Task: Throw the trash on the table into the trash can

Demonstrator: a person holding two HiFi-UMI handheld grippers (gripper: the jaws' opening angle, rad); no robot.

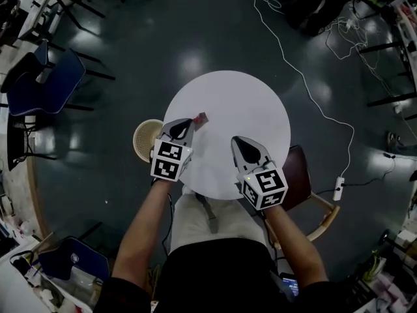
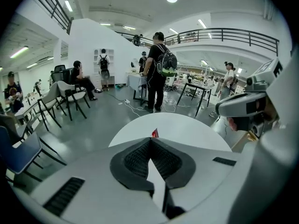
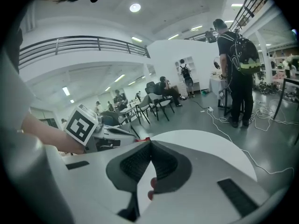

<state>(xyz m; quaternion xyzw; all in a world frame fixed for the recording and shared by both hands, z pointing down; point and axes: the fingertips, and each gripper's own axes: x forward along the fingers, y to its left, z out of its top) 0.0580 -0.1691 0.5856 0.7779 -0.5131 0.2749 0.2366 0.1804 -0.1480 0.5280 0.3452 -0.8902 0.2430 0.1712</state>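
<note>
A small red piece of trash (image 1: 202, 118) lies on the round white table (image 1: 247, 103), left of its middle. My left gripper (image 1: 191, 120) is shut, and the trash (image 2: 155, 133) sits just past its tips; I cannot tell whether they touch. My right gripper (image 1: 238, 139) is shut over the table's near side with nothing between its pads. In the right gripper view the red trash (image 3: 142, 139) peeks out at the left gripper's tip. A round wicker trash can (image 1: 144, 137) stands on the floor at the table's left edge, beside my left gripper.
A brown wooden chair (image 1: 303, 175) stands at the table's near right. Blue chairs (image 1: 45, 83) stand to the left. A white cable (image 1: 306, 83) and a power strip (image 1: 338, 189) lie on the floor to the right. A person with a backpack (image 2: 158, 71) stands beyond the table.
</note>
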